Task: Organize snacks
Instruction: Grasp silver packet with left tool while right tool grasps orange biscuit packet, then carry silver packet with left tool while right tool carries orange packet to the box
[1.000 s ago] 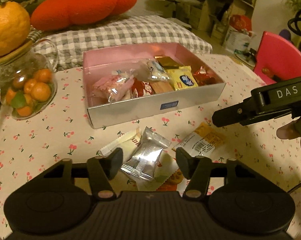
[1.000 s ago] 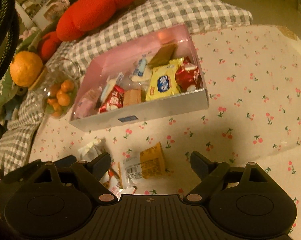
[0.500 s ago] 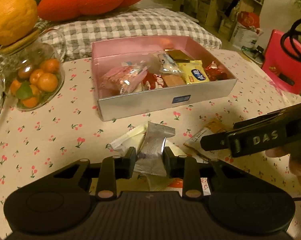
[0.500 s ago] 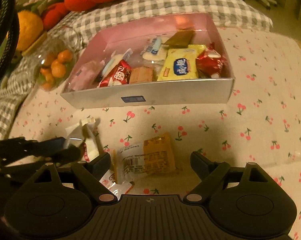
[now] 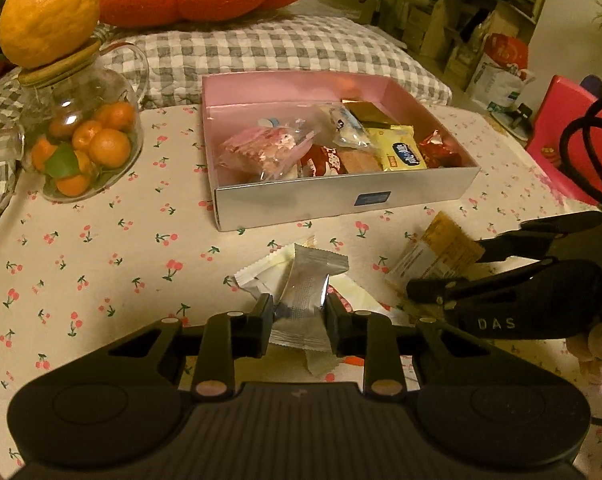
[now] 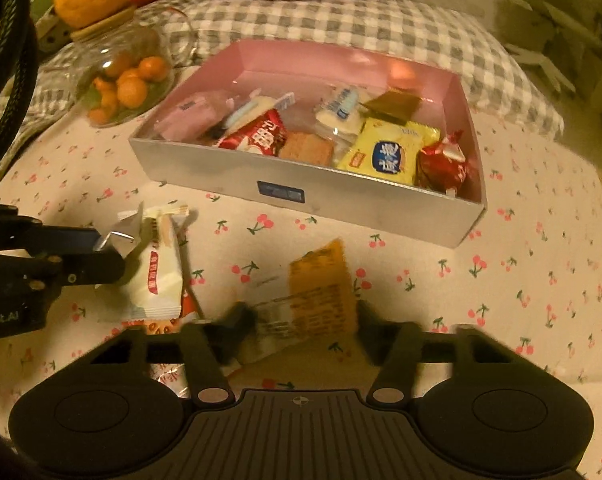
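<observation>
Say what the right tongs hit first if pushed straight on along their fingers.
Probably the orange-and-clear snack packet lying between the closing right tongs, then the cherry-print tablecloth under it. The silver box with pink lining lies further ahead; depth is uncertain.

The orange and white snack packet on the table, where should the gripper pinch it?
Pinch the orange and white packet across its narrow width near the near end, coming down from above. It lies flat and lengthwise toward the box, so its long edges face the fingers. The right gripper is closing there now.

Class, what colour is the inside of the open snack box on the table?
Pink inside the silver-walled cardboard snack box, clearest in the right wrist view.
</observation>
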Motion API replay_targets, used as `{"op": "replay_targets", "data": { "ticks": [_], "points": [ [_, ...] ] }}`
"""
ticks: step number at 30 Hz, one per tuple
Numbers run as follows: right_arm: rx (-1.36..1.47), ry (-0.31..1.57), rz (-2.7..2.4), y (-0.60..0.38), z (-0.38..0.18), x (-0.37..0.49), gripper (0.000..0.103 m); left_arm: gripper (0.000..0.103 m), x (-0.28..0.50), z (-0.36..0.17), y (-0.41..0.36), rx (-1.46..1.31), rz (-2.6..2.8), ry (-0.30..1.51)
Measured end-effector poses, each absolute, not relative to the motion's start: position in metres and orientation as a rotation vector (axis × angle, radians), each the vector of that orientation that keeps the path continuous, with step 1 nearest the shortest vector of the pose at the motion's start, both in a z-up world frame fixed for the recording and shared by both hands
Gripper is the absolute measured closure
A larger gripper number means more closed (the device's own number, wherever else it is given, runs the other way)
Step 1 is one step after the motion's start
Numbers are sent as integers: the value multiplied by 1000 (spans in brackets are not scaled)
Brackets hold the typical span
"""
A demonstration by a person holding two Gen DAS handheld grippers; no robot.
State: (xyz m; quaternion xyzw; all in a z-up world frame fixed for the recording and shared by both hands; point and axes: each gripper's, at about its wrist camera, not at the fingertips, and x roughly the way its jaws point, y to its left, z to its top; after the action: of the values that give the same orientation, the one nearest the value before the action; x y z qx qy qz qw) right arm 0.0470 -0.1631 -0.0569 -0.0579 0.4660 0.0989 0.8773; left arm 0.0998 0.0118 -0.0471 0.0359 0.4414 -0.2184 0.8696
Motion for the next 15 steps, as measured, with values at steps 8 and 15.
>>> {"op": "replay_targets", "data": {
  "ticks": [8, 15],
  "points": [
    [-44, 1003, 222, -176, -51, 48, 82, 78, 99, -45, 12, 44, -459, 935],
    [75, 1019, 223, -190, -46, 49, 87, 78, 101, -44, 16, -15, -453, 951]
  ]
}}
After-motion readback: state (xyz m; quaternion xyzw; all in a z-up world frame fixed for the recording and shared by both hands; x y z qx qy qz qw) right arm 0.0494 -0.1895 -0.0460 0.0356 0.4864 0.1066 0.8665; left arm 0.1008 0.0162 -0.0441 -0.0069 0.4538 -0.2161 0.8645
